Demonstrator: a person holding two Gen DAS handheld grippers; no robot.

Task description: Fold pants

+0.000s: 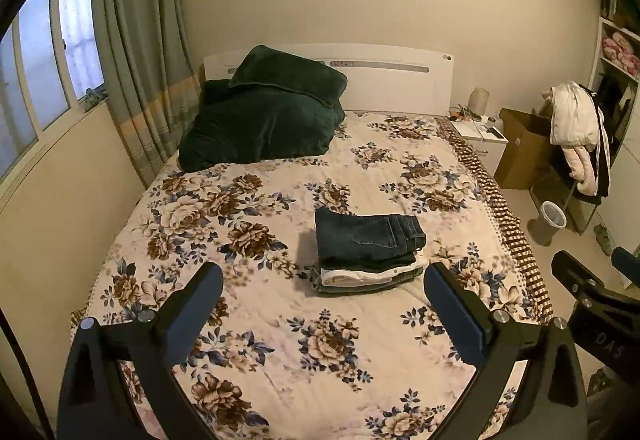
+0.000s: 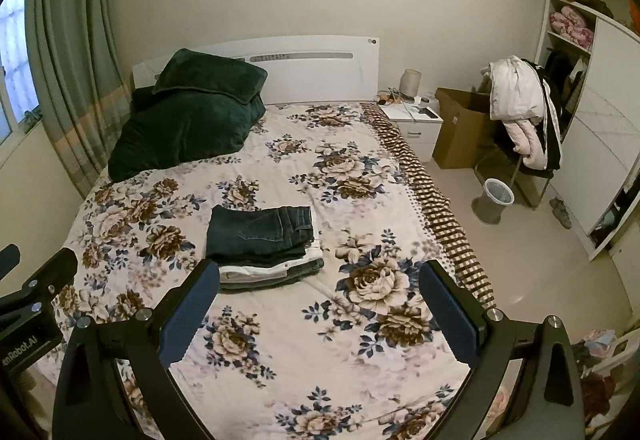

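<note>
I've got both grippers spread wide, empty. Folded jeans (image 1: 366,236) top the clothes stack (image 1: 366,274) mid-bed (image 1: 280,340), dead ahead of my left gripper (image 1: 324,304); right gripper (image 2: 320,304) sits right of it.

Folded pants (image 2: 262,230) (stacked) on bed (image 2: 360,380)

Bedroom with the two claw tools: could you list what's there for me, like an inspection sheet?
Surface: bed with floral bedspread, mostly flat.
Job's things: stack of folded pants, dark jeans on top, lighter pairs beneath.
Clutter: dark green blanket and pillow at the headboard.
Grippers: left gripper and right gripper both open, empty, above the bed.
Cables: nothing clearly seen.
Surroundings: green curtain, nightstand, cardboard box, chair draped with jackets, waste bin.
</note>
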